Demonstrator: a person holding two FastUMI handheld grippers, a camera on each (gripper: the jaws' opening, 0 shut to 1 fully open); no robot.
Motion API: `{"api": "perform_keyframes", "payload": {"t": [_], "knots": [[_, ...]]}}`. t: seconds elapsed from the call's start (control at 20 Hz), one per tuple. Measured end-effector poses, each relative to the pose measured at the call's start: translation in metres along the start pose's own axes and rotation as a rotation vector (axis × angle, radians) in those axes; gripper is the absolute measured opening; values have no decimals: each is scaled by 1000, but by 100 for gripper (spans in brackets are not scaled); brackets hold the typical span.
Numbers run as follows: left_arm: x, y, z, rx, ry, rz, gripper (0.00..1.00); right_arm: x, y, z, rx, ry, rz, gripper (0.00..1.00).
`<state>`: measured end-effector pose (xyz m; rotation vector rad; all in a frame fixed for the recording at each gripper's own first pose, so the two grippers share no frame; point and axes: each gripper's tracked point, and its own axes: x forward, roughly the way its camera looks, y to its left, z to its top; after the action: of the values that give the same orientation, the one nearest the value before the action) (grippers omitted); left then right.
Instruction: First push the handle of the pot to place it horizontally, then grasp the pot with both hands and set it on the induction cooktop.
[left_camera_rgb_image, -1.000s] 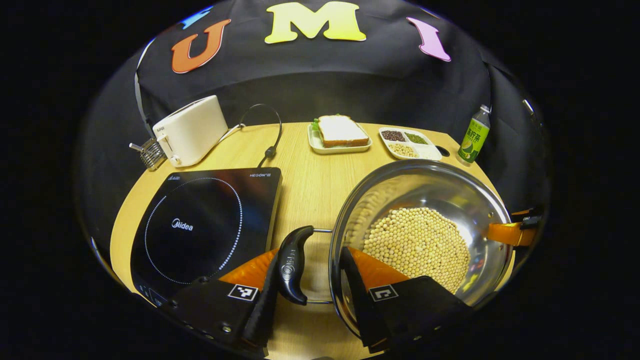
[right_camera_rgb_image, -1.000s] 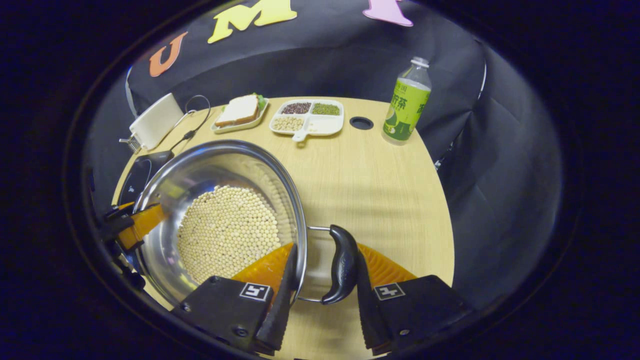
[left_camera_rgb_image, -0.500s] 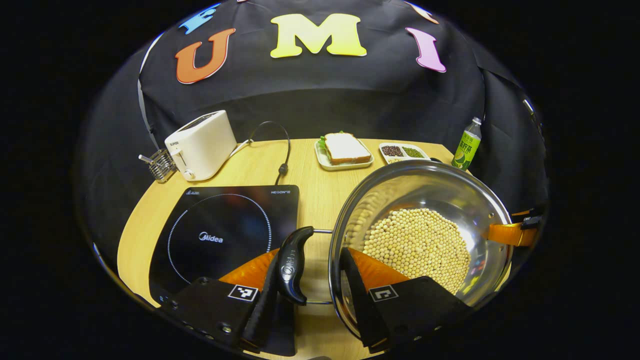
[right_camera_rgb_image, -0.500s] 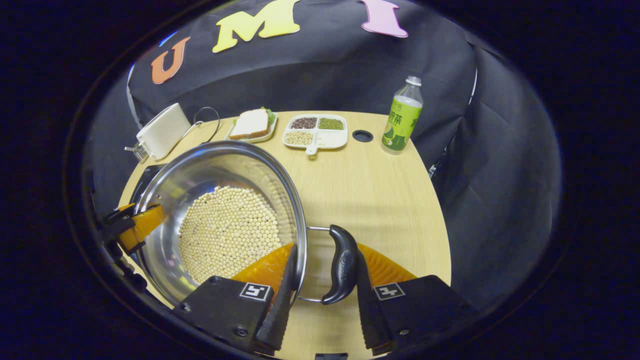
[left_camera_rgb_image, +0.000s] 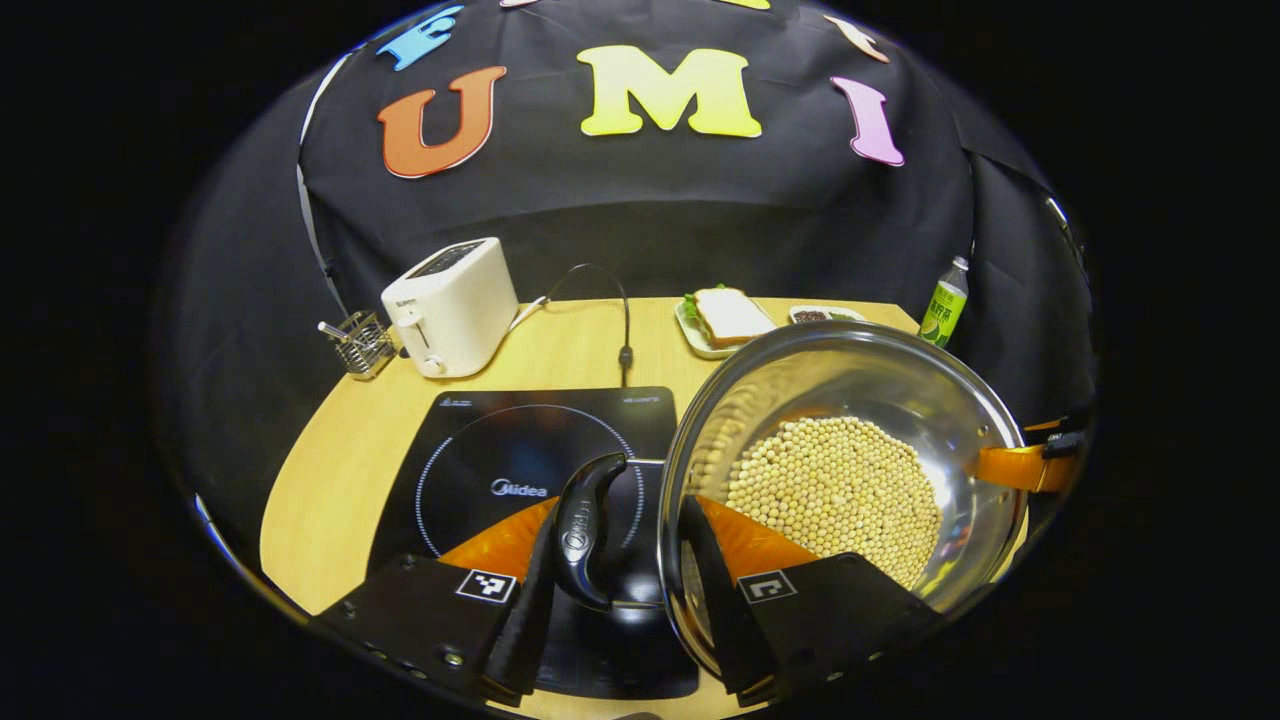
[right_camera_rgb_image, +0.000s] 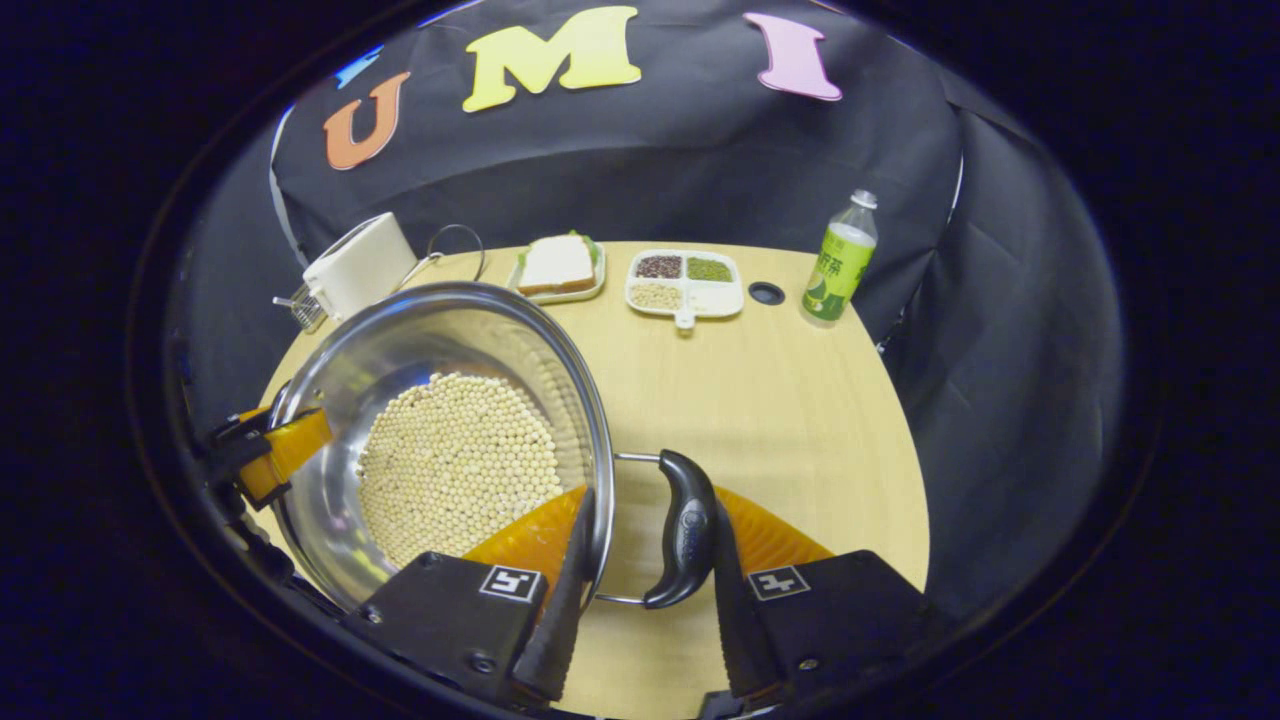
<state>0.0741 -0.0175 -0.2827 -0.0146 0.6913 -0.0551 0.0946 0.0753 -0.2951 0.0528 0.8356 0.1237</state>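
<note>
A steel pot (left_camera_rgb_image: 870, 380) half full of soybeans (left_camera_rgb_image: 835, 485) hangs between both grippers. My left gripper (left_camera_rgb_image: 615, 590) is shut on the pot's black left handle (left_camera_rgb_image: 585, 530) and rim, one finger outside the handle and the other inside the wall. This handle hangs over the black induction cooktop (left_camera_rgb_image: 500, 450), whose near right part lies under it. In the right gripper view, my right gripper (right_camera_rgb_image: 645, 600) is shut the same way on the right handle (right_camera_rgb_image: 685, 530) of the pot (right_camera_rgb_image: 400, 340). Each view shows the other gripper's orange finger at the pot's far rim.
A white toaster (left_camera_rgb_image: 450, 305) and a small wire rack (left_camera_rgb_image: 360, 340) stand at the back left, with a black cord (left_camera_rgb_image: 620, 320) behind the cooktop. A sandwich plate (right_camera_rgb_image: 555, 265), a divided grain dish (right_camera_rgb_image: 685, 280) and a green bottle (right_camera_rgb_image: 838, 260) line the table's back edge.
Both grippers have carried the pot leftward. The cooktop, off to the left before, now lies under the pot's left handle. Grips unchanged.
</note>
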Motion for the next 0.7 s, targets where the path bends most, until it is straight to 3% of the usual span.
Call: {"api": "perform_keyframes", "payload": {"t": [0.7], "knots": [[-1, 128, -7, -38, 6, 84, 66, 17, 130, 11, -39, 23, 50, 59]]}}
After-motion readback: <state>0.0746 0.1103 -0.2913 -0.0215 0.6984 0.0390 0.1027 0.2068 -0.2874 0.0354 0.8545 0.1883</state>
